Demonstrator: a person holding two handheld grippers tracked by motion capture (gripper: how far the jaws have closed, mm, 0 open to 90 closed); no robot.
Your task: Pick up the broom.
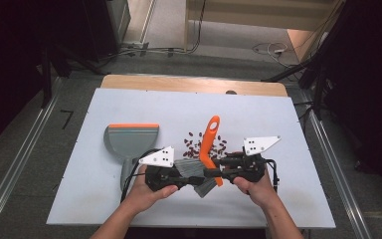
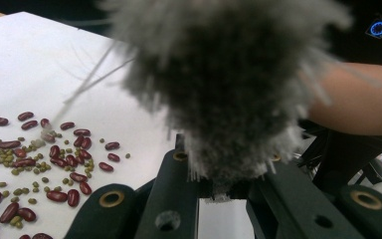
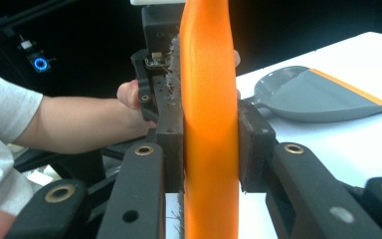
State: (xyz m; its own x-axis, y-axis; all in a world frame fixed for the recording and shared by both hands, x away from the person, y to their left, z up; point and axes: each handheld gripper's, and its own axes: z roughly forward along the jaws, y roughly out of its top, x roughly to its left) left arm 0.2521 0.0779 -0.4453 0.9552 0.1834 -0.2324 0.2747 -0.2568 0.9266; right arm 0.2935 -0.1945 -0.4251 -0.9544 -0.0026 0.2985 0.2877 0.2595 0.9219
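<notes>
While its black jaws press on both sides of the orange plastic handle of a hand brush [image 3: 211, 124], the right gripper [image 1: 222, 172] holds that brush near the table's front centre. Facing it, the left gripper [image 1: 181, 180] has its jaws clamped on the brush's grey bristles [image 2: 229, 84]. Just beyond lie scattered red kidney beans and small green beans [image 2: 35, 159]. A grey dustpan with an orange lip [image 1: 130, 142] rests to the left on the white table [image 1: 278, 124].

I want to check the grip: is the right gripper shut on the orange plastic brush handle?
Shut. In the right gripper view the right gripper presses both pads flat against the orange plastic brush handle.
</notes>
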